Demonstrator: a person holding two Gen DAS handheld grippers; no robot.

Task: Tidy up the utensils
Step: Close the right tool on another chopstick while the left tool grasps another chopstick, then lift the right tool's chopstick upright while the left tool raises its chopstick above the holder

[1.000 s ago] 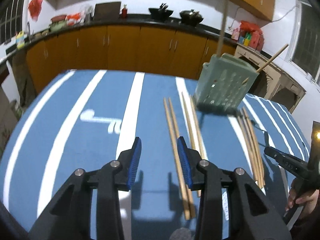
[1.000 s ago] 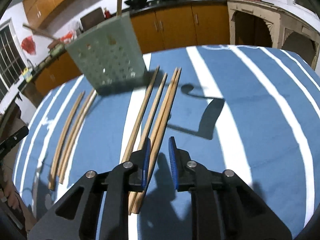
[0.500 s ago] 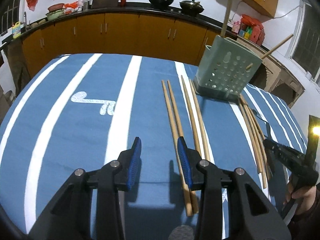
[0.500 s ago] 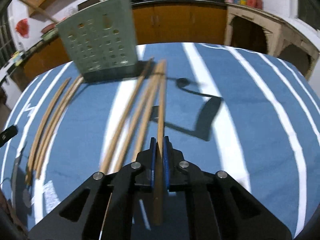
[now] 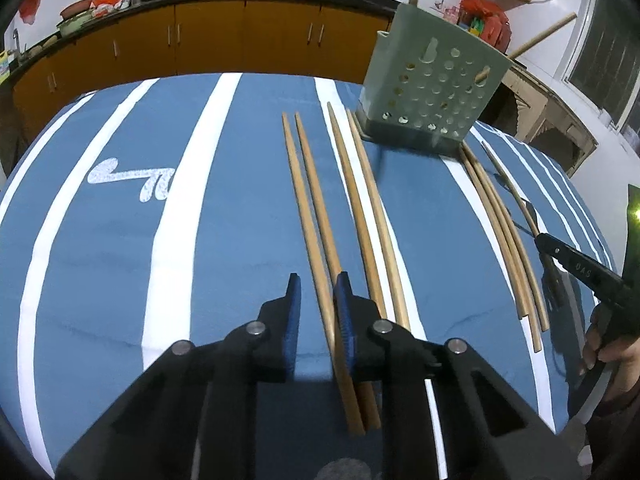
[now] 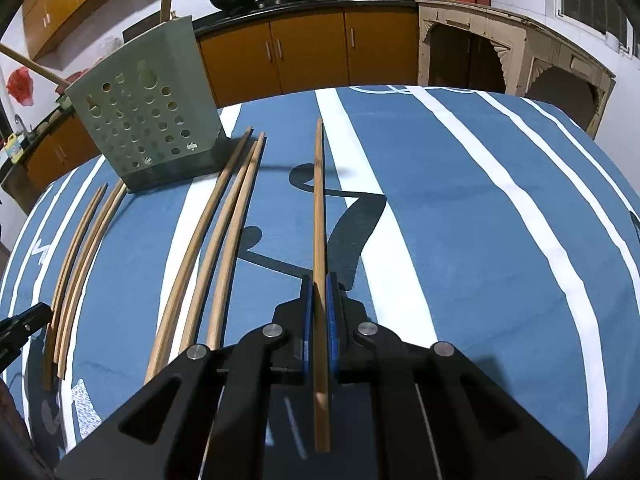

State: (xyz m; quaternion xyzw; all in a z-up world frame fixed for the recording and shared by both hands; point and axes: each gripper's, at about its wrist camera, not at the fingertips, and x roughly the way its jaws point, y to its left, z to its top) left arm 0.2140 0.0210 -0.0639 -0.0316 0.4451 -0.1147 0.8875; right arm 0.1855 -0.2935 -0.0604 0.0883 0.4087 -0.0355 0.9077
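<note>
Right tongs [image 6: 317, 300] are clamped on one chopstick [image 6: 319, 208], which runs straight toward 12 o'clock from the blue pads, its tip lifted above the blue-and-white striped cloth [image 6: 460, 220] on the desk. At 10 o'clock in that view stands the green holder [image 6: 148, 120] with round holes, two sticks poking out of its top. Three loose sticks [image 6: 224, 236] lie just right of the holder's base, and a thinner bunch [image 6: 80, 256] lies at 9 o'clock near the desk edge. Left tongs [image 5: 316, 308] are parted, pads either side of the near end of a pair of sticks [image 5: 316, 220] lying flat on the cloth; whether a pad touches the wood I cannot tell. A second pair [image 5: 368, 216] lies just beside them toward 1 o'clock, reaching to the holder's base. From the left camera the holder [image 5: 432, 80] sits at 1 o'clock, with more sticks [image 5: 504, 232] at 3 o'clock, close to the other tool.
</note>
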